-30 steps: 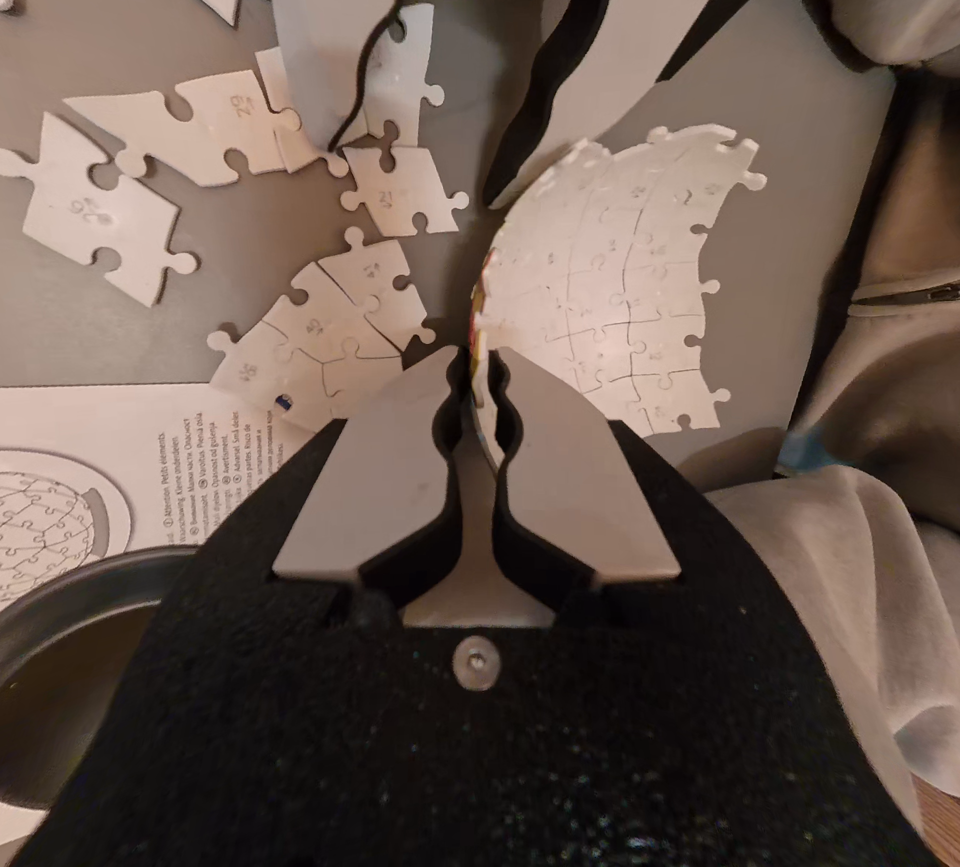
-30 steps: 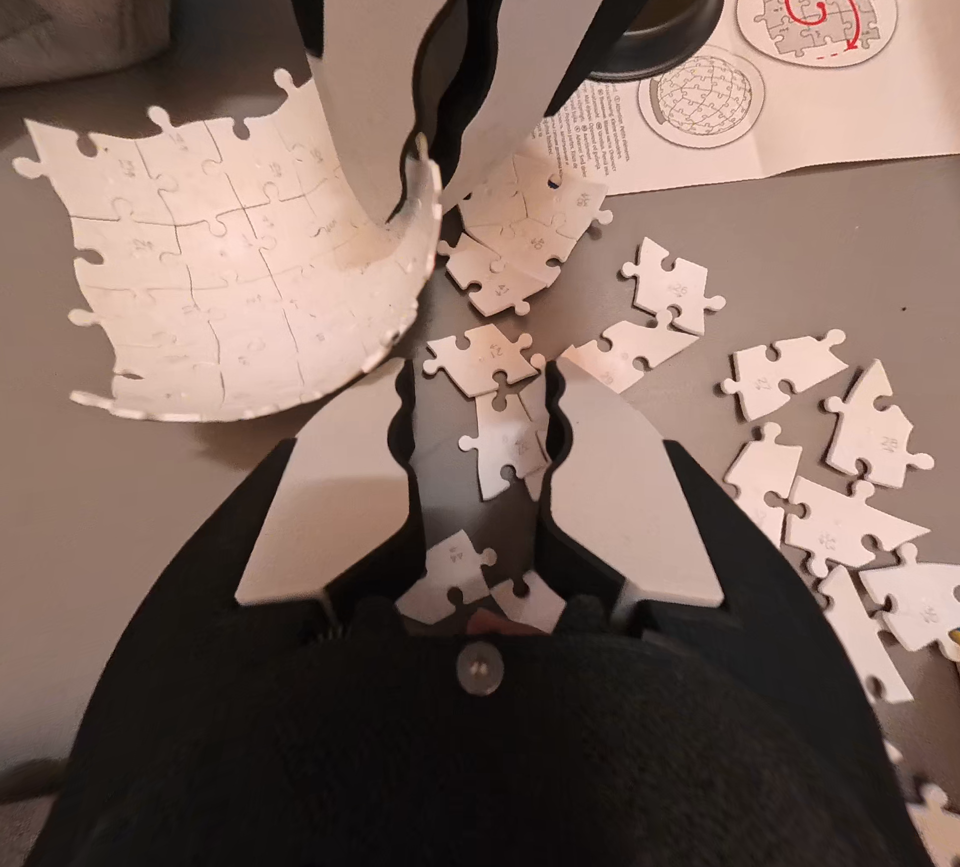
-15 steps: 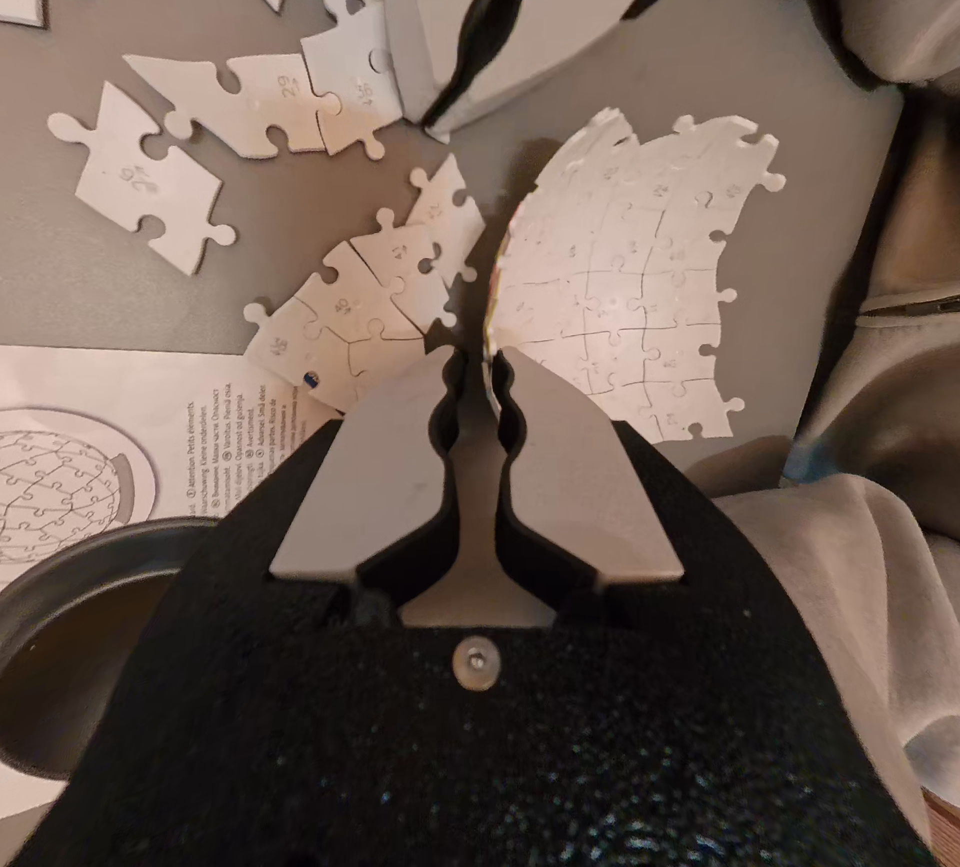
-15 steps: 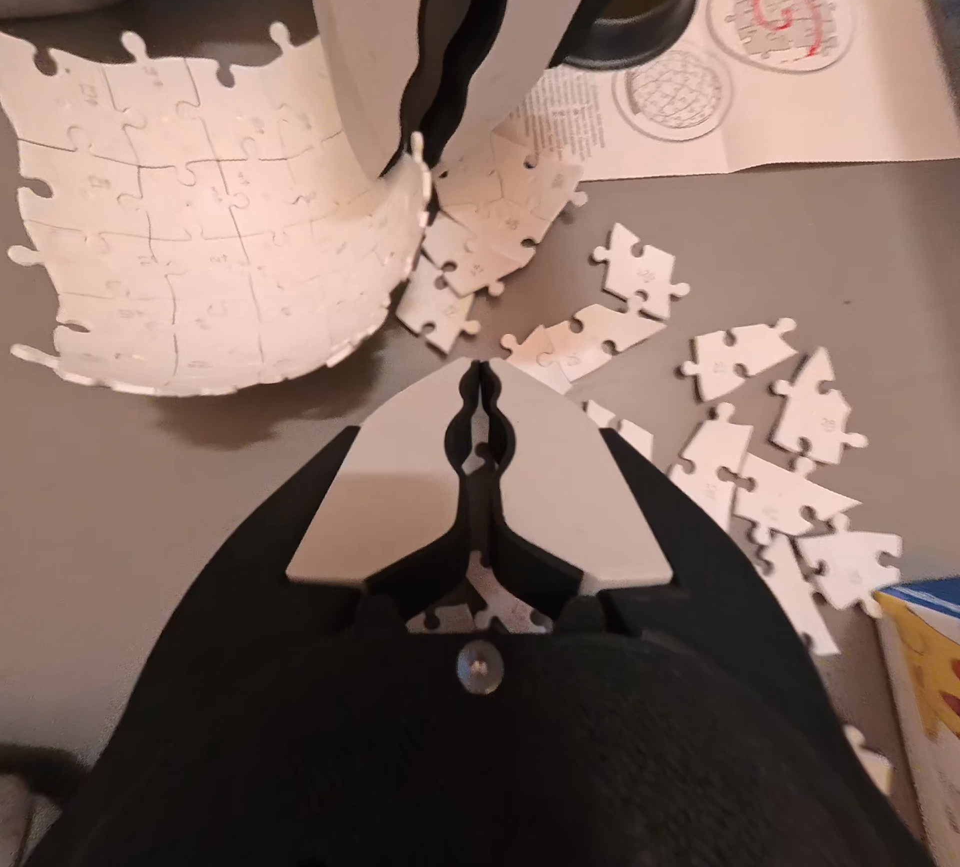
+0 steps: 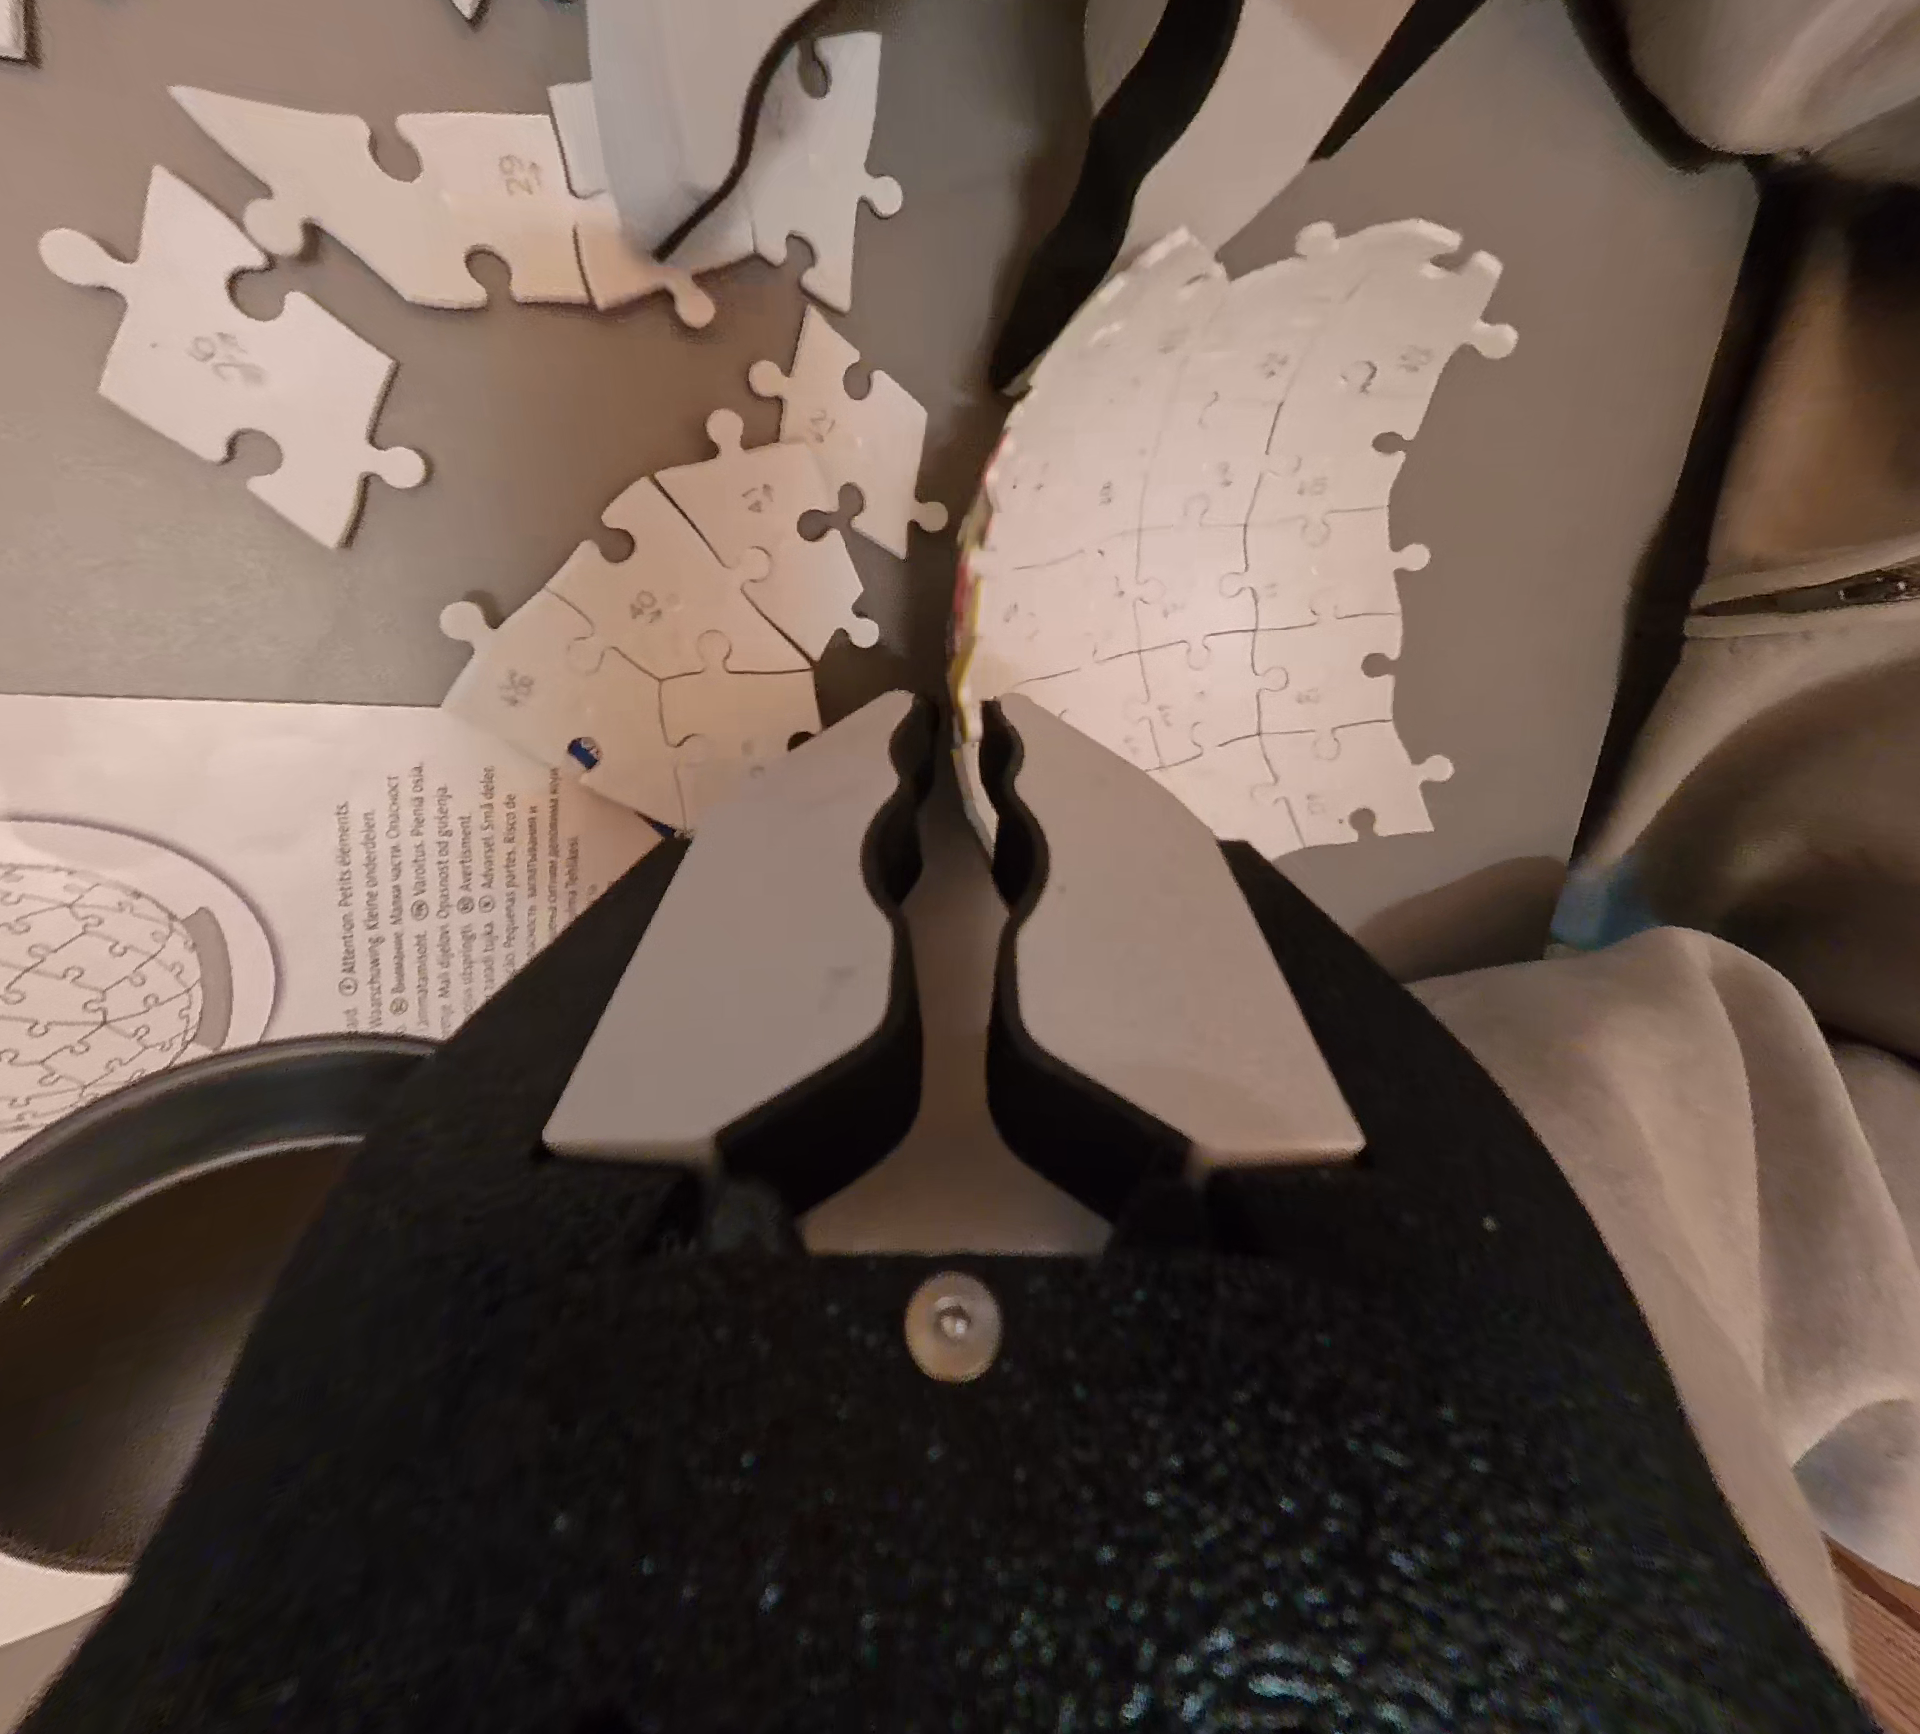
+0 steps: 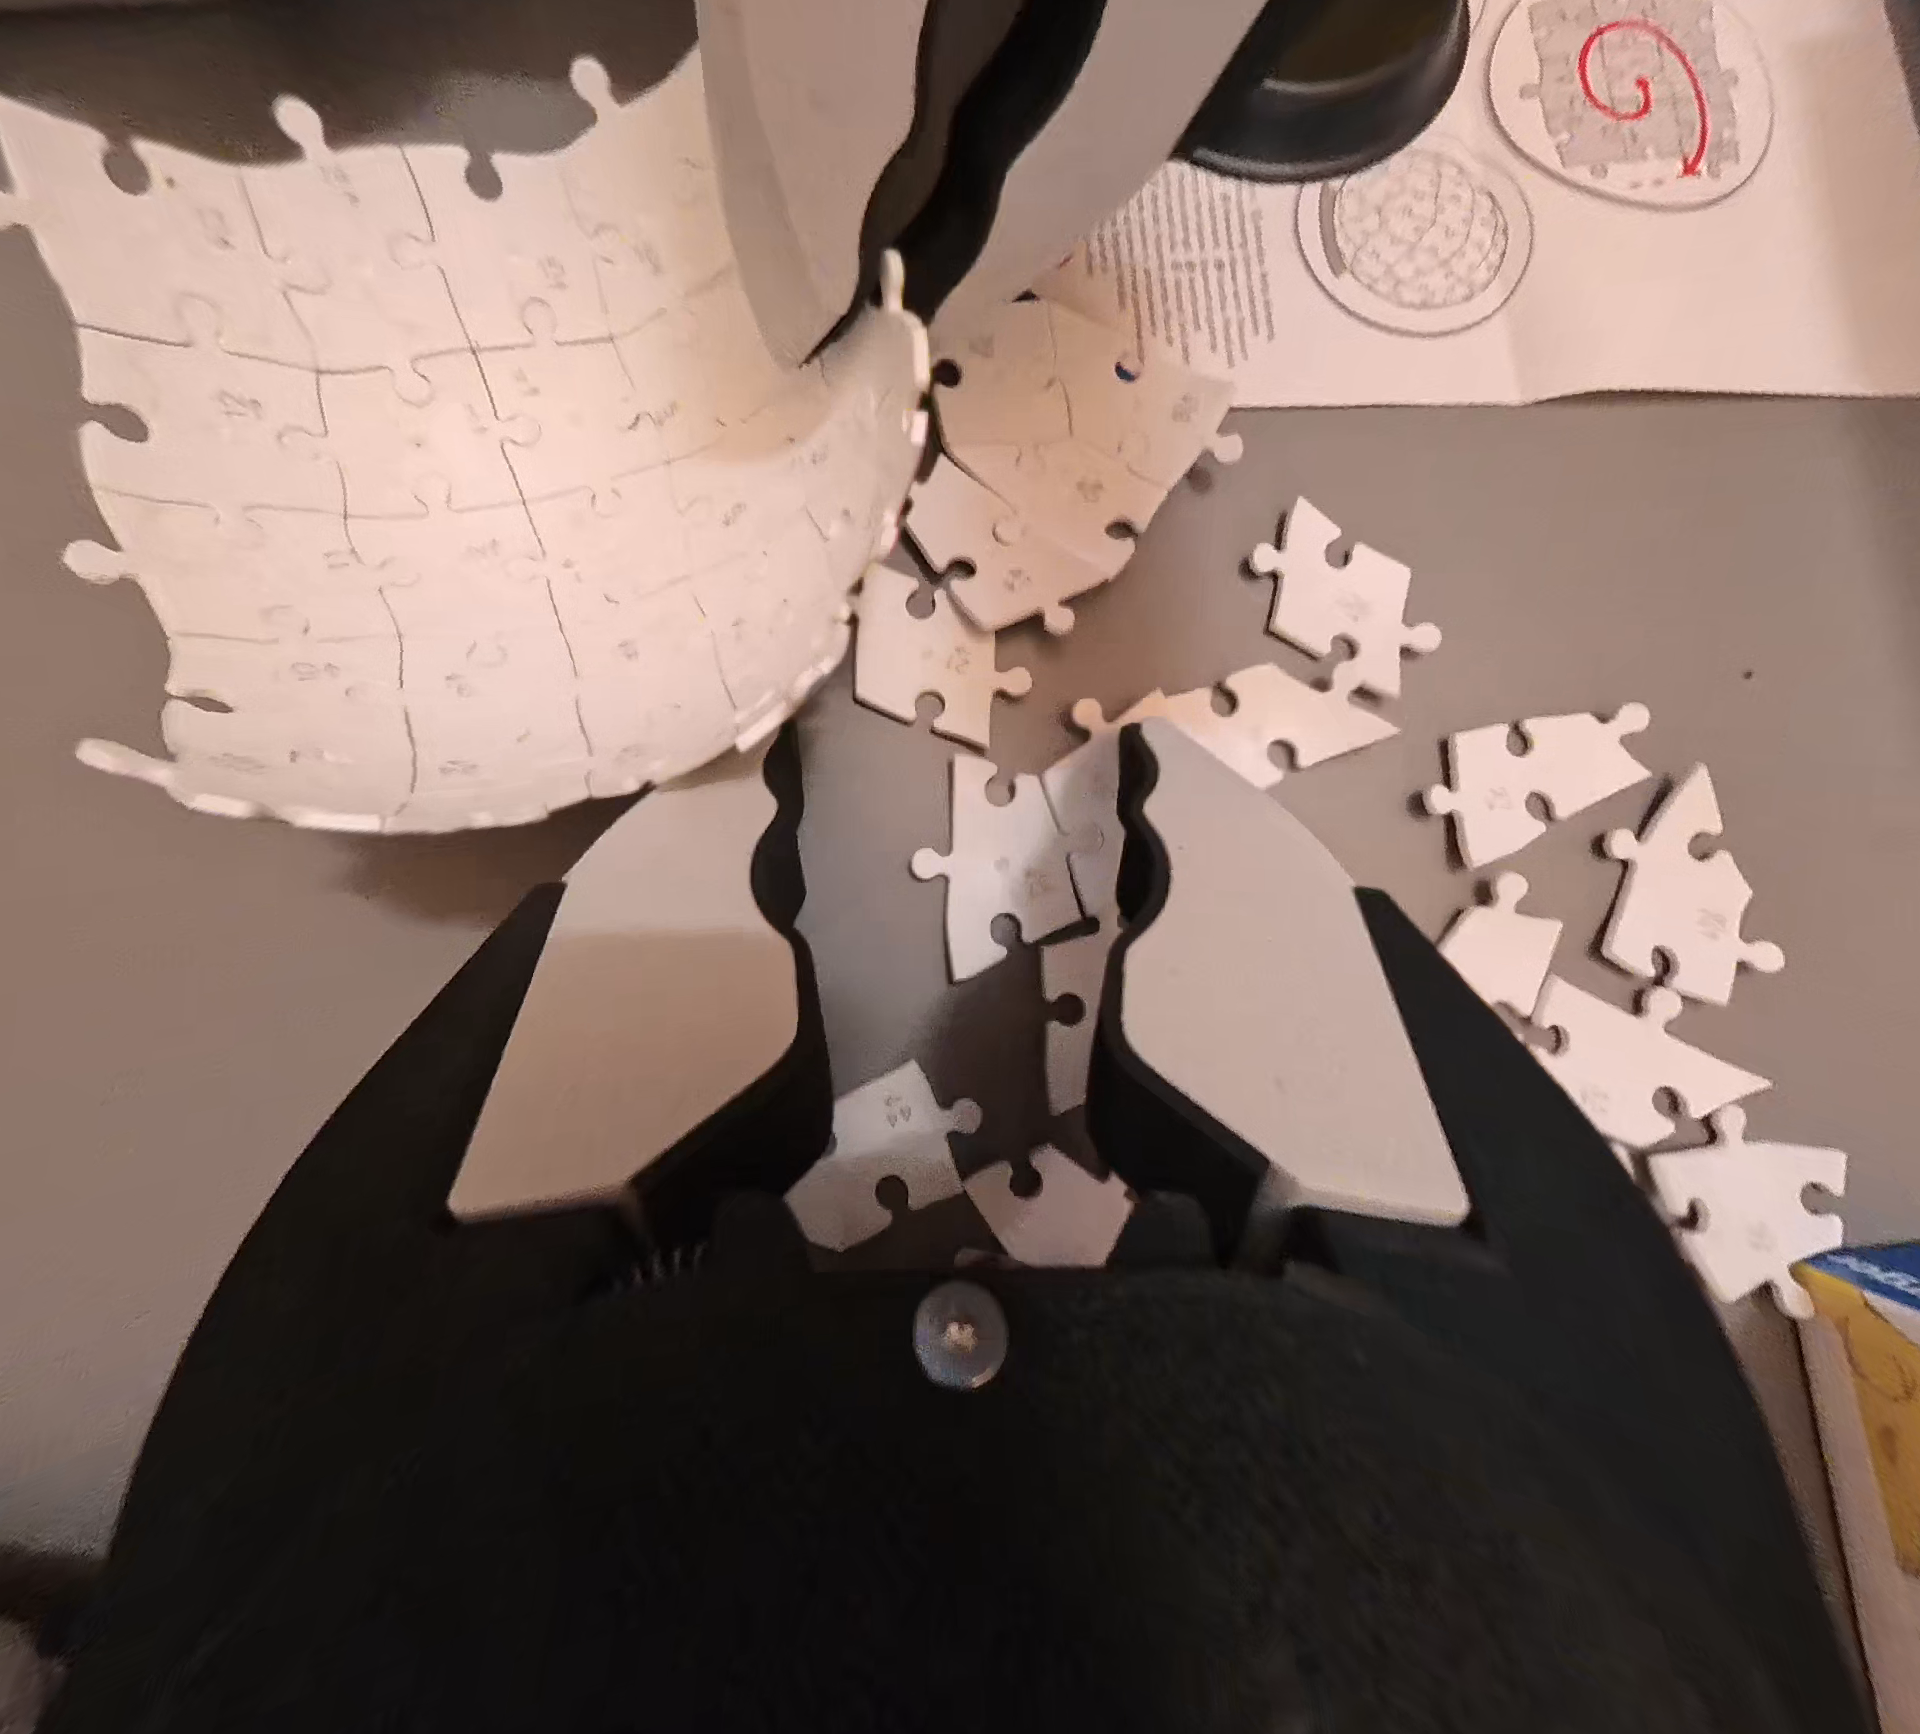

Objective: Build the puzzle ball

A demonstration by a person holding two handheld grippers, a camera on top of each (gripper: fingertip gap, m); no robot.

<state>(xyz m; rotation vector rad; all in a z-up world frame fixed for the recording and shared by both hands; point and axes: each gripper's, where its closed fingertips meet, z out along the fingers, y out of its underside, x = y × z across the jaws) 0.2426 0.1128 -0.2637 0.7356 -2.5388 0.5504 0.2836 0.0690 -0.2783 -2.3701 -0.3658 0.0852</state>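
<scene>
Reopened since half a second earlier, the right gripper straddled a loose piece at frame centre. Left gripper stayed clamped on the curved shell edge.

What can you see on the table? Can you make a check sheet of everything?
Surface: grey table, flat.
Job's things: curved puzzle shell partly built, white side showing; small joined cluster beside it; loose pieces scattered flat.
Clutter: instruction sheet; black round holder; box corner.
Grippers: left gripper shut on the shell's edge; right gripper open above loose pieces, holding nothing.
Cables: nothing seen.
Surroundings: grey fabric at the table's edge.
</scene>
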